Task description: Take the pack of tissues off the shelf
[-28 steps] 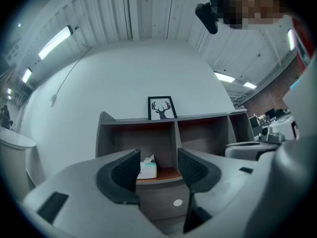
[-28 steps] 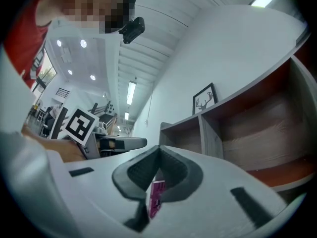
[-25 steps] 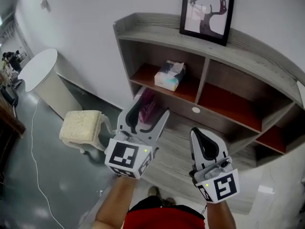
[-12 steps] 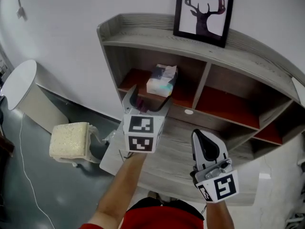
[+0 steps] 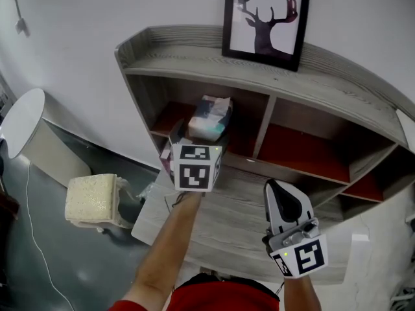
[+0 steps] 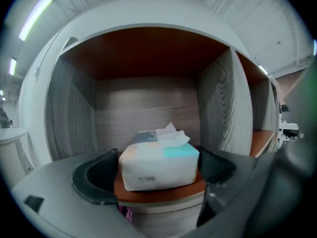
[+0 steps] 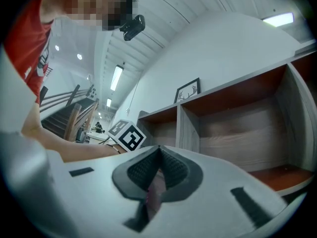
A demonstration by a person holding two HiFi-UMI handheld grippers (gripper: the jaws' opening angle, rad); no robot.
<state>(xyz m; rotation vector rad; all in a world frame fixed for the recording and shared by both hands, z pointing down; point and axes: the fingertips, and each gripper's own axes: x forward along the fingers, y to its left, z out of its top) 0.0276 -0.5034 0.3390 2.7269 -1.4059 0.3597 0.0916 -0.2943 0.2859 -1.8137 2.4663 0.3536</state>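
The pack of tissues is white and teal with a sheet poking out of its top. It rests on the red floor of the shelf's upper left compartment. My left gripper reaches into that compartment at the pack's front. Its jaws are opening, one on each side of the pack. In the left gripper view the pack sits between the two dark pads, and I see no pad pressing on it. My right gripper is shut and empty, held low over the wooden ledge, right of the left arm.
A framed deer picture stands on the shelf top. A pink item lies in the compartment below the pack. A cushioned stool and a round white table stand on the floor to the left. The red compartments to the right hold nothing.
My left gripper has risen and moved forward from over the ledge to the upper left compartment, with its jaws spread wider around the pack. The right gripper has hardly moved.
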